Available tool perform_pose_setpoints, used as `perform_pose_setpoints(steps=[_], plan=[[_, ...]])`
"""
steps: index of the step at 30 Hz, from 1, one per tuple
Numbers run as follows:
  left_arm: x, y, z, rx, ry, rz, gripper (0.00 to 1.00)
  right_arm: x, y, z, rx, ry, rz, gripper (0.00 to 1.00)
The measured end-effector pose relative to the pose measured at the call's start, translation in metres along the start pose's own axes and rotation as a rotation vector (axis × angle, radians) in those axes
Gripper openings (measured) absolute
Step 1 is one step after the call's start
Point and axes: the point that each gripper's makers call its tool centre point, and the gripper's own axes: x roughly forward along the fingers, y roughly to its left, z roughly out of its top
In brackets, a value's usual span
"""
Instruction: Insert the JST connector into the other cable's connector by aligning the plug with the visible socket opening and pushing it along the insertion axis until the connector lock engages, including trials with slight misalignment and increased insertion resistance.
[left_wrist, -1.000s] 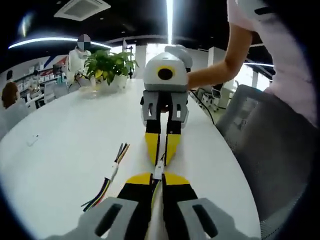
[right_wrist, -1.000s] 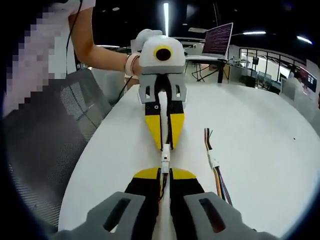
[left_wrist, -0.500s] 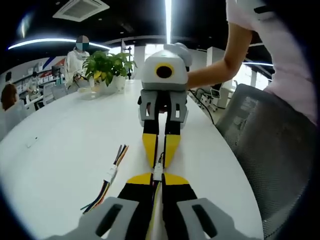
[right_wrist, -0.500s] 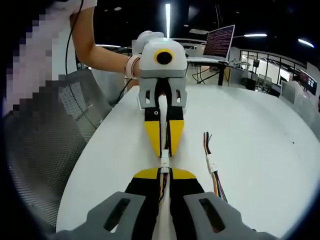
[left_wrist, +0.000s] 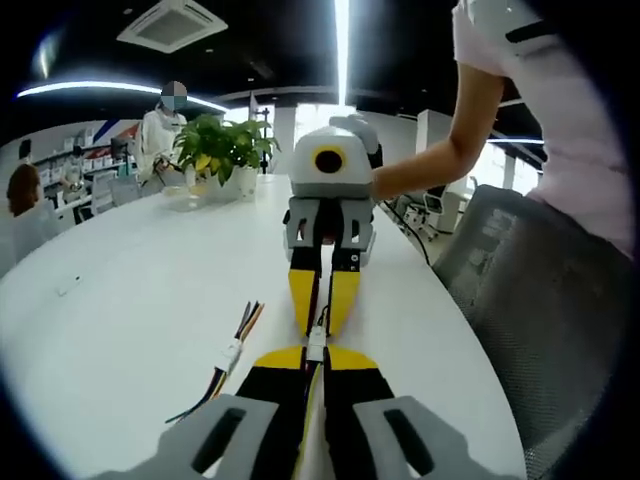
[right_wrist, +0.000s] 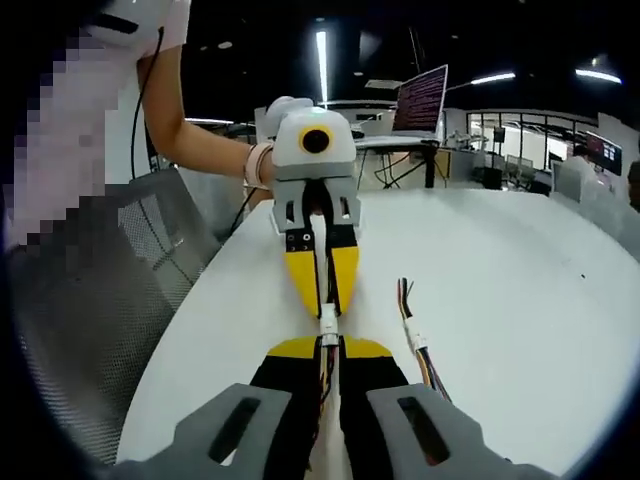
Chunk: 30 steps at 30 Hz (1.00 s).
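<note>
In the left gripper view my left gripper (left_wrist: 316, 353) is shut on a cable whose small white JST connector (left_wrist: 316, 343) sticks out past its yellow tips. Facing it tip to tip, my right gripper (left_wrist: 321, 322) is shut on the other cable. In the right gripper view my right gripper (right_wrist: 329, 346) grips its cable, and the white connector pair (right_wrist: 328, 325) bridges the short gap to the left gripper (right_wrist: 325, 308). The two connectors touch in line. Whether they are locked together cannot be told.
A spare cable (left_wrist: 230, 358) with coloured wires and a white connector lies on the white table (left_wrist: 130, 290); it also lies beside my jaws as the spare cable (right_wrist: 415, 338). A potted plant (left_wrist: 218, 145) stands far back. A grey mesh chair (right_wrist: 110, 280) stands by the table's edge.
The two grippers have drawn slightly closer tip to tip, shortening the gap around the connectors. Both views have shifted a little with the hands. The spare cable has not moved.
</note>
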Motion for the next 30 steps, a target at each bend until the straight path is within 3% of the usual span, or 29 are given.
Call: perform_pose_setpoints(steps=[7,15,30], plan=[[0.001,0.000,-0.001,0.006,-0.005,-0.004,0.00,0.001,-0.001,-0.001,0.045,-0.047,0.001,0.02],[0.004,0.001,-0.007,0.013,-0.004,-0.006,0.00,0.007,-0.001,-0.005,0.044,-0.057,-0.013,0.02],[0.005,0.016,-0.016,-0.056,-0.097,0.002,0.00,0.011,-0.013,-0.009,0.099,-0.147,-0.028,0.02]])
